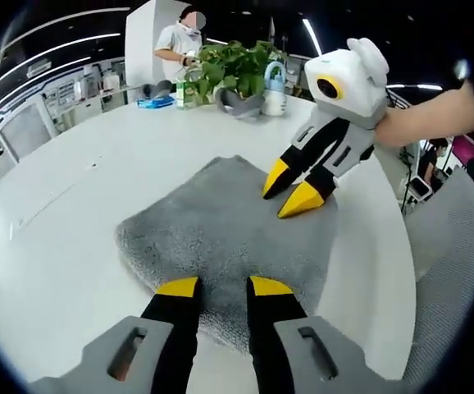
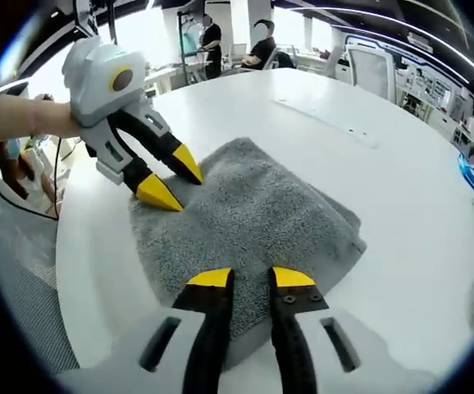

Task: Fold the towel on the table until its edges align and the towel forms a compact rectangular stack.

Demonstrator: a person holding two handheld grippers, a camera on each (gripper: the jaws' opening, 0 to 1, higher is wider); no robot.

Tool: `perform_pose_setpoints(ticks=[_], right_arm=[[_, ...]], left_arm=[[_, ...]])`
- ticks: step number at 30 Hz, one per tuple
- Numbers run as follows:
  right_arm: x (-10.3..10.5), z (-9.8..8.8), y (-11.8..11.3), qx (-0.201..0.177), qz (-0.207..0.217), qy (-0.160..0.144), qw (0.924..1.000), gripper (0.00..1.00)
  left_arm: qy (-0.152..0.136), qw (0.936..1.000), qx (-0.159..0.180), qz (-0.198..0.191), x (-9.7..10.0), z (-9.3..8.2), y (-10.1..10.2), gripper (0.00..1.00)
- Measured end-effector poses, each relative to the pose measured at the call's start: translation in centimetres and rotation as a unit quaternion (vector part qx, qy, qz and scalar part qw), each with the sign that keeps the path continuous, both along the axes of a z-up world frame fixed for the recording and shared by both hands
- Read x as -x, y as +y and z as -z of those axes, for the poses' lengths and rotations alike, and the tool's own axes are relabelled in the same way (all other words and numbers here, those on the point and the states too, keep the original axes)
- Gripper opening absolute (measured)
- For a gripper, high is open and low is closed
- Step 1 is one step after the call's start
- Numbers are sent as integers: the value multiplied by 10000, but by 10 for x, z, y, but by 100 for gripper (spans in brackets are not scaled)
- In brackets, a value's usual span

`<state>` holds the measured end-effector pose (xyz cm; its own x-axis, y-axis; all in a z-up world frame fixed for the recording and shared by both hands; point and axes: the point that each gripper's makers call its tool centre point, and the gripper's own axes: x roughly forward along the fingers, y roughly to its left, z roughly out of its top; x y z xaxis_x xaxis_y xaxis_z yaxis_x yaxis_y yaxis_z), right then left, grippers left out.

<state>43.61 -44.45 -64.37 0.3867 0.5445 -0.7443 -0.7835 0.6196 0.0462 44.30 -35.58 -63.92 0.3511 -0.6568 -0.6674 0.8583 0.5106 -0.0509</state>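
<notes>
A grey towel (image 1: 221, 230) lies folded into a thick pad on the white round table (image 1: 73, 213). My left gripper (image 1: 225, 287) stands open, its yellow tips over the towel's near edge. From the right, my right gripper (image 1: 290, 187) reaches in, open, tips down on the towel's far corner. In the right gripper view the towel (image 2: 253, 213) shows layered edges on its right side. My right gripper (image 2: 252, 279) is open over the near edge there. The left gripper (image 2: 174, 179) comes from the left, open, tips at the towel's far-left edge. Nothing is held between either pair of jaws.
At the table's far side stand a leafy plant (image 1: 237, 66), a white bottle (image 1: 275, 94) and a blue object (image 1: 155, 103), with a person (image 1: 180, 45) behind. A hand (image 1: 421, 123) holds the right gripper. People (image 2: 262, 45) sit beyond the table (image 2: 401, 189).
</notes>
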Motion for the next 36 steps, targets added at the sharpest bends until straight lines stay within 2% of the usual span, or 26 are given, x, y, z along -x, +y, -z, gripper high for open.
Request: perform_pose_setpoints(ticks=[4, 8, 10, 13, 14, 16, 17, 18, 20, 21, 22, 23, 24, 25, 27, 28, 32, 34, 35, 36], right_arm=[[1, -1, -1, -69, 32, -17, 10000, 15], [3, -9, -3, -408, 284, -39, 9988, 16], [6, -18, -7, -493, 377, -251, 9978, 21], [14, -40, -10, -749, 482, -604, 9942, 37], [17, -47, -11, -847, 537, -681, 9926, 38], [32, -68, -12, -1225, 563, -830, 9874, 39], [35, -72, -12, -1285, 576, -853, 9863, 40], [41, -82, -14, -1409, 647, -972, 9831, 44], [44, -94, -16, -1483, 697, -1263, 9784, 70], [47, -104, -15, -1584, 782, -1432, 9738, 85], [52, -115, -14, -1670, 823, -1627, 9690, 99], [55, -120, -17, -1632, 854, -1720, 9677, 97], [65, -123, -16, -1613, 719, -1663, 9701, 96], [73, -128, -17, -1639, 688, -1677, 9697, 100], [88, -140, -20, -1691, 608, -1843, 9663, 99], [95, -143, -21, -1715, 598, -1853, 9657, 99], [120, -155, -38, -1718, 736, -1992, 9620, 99], [132, -158, -48, -1654, 865, -2027, 9613, 99], [137, -159, -51, -1660, 937, -2034, 9604, 99], [142, -160, -55, -1663, 1012, -2035, 9595, 99]], left_arm=[[39, 9999, 95, -100, 1, -2, 0, 23], [84, 9991, 307, -291, 4, -11, 3, 24], [-15, 9987, 367, -345, 7, -18, 4, 23], [-323, 9977, 472, -368, 19, -37, 9, 23], [-403, 9968, 561, -407, 22, -44, 10, 24], [-477, 9929, 949, -542, 32, -61, 11, 25], [-416, 9900, 1182, -642, 39, -70, 12, 26], [-388, 9882, 1324, -662, 44, -75, 14, 28], [-447, 9874, 1343, -709, 54, -83, 23, 33], [-505, 9859, 1394, -772, 56, -88, 26, 40], [-550, 9830, 1505, -894, 59, -97, 31, 45], [-576, 9800, 1628, -989, 61, -103, 34, 50], [-652, 9757, 1794, -1076, 65, -114, 39, 56], [-681, 9722, 1932, -1139, 68, -121, 41, 60], [-609, 9647, 2230, -1264, 81, -134, 49, 63], [-645, 9634, 2235, -1334, 85, -137, 54, 64], [-1061, 9535, 2292, -1644, 103, -158, 71, 80], [-1287, 9442, 2445, -1793, 115, -172, 79, 93], [-1390, 9373, 2544, -1936, 122, -179, 84, 98], [-1470, 9333, 2575, -2027, 127, -183, 87, 98]])
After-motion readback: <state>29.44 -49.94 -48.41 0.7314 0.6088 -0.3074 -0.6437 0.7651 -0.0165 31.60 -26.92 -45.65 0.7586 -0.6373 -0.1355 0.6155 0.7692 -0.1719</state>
